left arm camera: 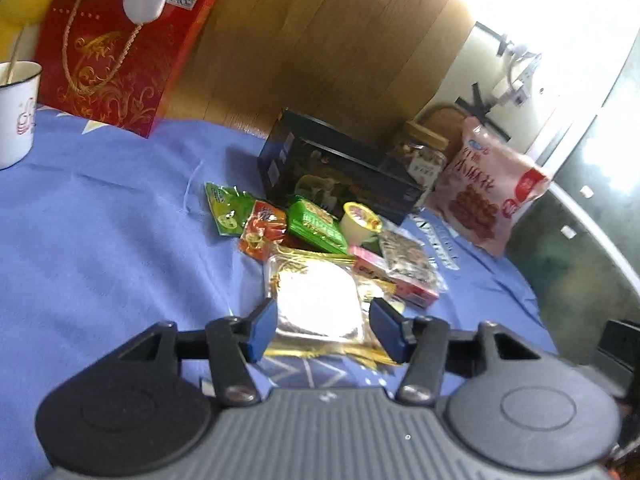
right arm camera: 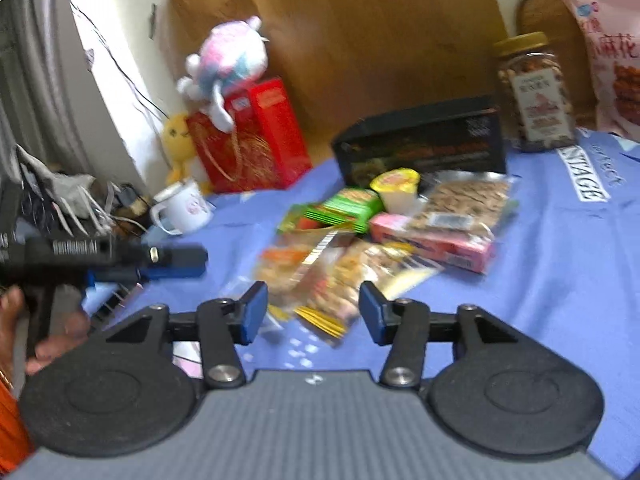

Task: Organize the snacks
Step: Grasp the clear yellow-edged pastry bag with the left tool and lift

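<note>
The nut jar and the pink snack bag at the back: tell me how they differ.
The nut jar is a rigid clear container with a gold lid; the pink snack bag is a soft opaque pouch. The jar shows its nuts through the wall, while the bag only shows a printed picture of its contents. The jar looks narrower than the bag. Both stand upright at the far edge of the blue cloth, side by side.

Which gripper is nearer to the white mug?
Left. In the right wrist view, the left gripper sits just in front of the white mug. The right gripper is farther off, over the gold packets.
</note>
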Motion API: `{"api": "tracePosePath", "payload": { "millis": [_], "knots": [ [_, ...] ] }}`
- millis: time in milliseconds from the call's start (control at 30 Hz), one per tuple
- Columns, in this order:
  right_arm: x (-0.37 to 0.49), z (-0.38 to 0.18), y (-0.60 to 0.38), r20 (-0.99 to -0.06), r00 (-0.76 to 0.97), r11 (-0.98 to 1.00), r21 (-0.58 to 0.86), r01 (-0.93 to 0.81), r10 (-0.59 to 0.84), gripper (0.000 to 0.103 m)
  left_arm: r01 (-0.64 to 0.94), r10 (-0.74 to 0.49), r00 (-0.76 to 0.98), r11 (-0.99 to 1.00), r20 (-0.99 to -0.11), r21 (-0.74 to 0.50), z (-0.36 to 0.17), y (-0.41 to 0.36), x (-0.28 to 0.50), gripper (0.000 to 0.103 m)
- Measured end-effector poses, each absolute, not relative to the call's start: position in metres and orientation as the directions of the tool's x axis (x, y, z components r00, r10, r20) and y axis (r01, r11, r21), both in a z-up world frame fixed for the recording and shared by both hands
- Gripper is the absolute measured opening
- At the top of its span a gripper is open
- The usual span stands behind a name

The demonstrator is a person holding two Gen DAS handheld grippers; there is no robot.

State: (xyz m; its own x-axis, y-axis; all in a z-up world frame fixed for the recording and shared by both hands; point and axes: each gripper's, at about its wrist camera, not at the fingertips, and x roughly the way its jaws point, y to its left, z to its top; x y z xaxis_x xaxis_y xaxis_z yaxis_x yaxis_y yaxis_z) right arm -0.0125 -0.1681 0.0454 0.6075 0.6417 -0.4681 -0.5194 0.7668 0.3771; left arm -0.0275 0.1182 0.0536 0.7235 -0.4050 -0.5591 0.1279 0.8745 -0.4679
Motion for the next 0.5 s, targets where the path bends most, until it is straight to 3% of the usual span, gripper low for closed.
{"api": "tracePosePath", "payload": {
  "millis": [100,200,367,433,500],
  "knots": [
    [-0.016,0.045,-0.157,-0.484,0.625,0.788,0.306,-0.534,0.612,0.059,0.105,-0.358,0.717,0.904,-0.598,-0.415,0.046,0.114,-0.017,0.053],
    [-0.016,0.049,-0.139,-0.49,0.628,0.784,0.23,-0.576,0.605,0.063,0.093,-0.319,0.723,0.924,-0.612,-0.371,0.041,0.116,-0.007,0.06],
    [-0.01,0.043,-0.098,-0.528,0.599,0.747,0.105,-0.657,0.602,0.063,0.114,-0.31,0.713,0.936,-0.63,-0.332,0.039,0.12,0.005,0.06],
    [-0.005,0.036,-0.079,-0.558,0.594,0.733,0.038,-0.679,0.579,0.063,0.136,-0.321,0.696,0.937,-0.642,-0.322,0.035,0.119,0.011,0.057],
    [0.002,0.025,-0.063,-0.598,0.582,0.728,0.004,-0.686,0.552,0.063,0.162,-0.35,0.666,0.93,-0.659,-0.329,0.028,0.115,0.015,0.042]
  ]
}}
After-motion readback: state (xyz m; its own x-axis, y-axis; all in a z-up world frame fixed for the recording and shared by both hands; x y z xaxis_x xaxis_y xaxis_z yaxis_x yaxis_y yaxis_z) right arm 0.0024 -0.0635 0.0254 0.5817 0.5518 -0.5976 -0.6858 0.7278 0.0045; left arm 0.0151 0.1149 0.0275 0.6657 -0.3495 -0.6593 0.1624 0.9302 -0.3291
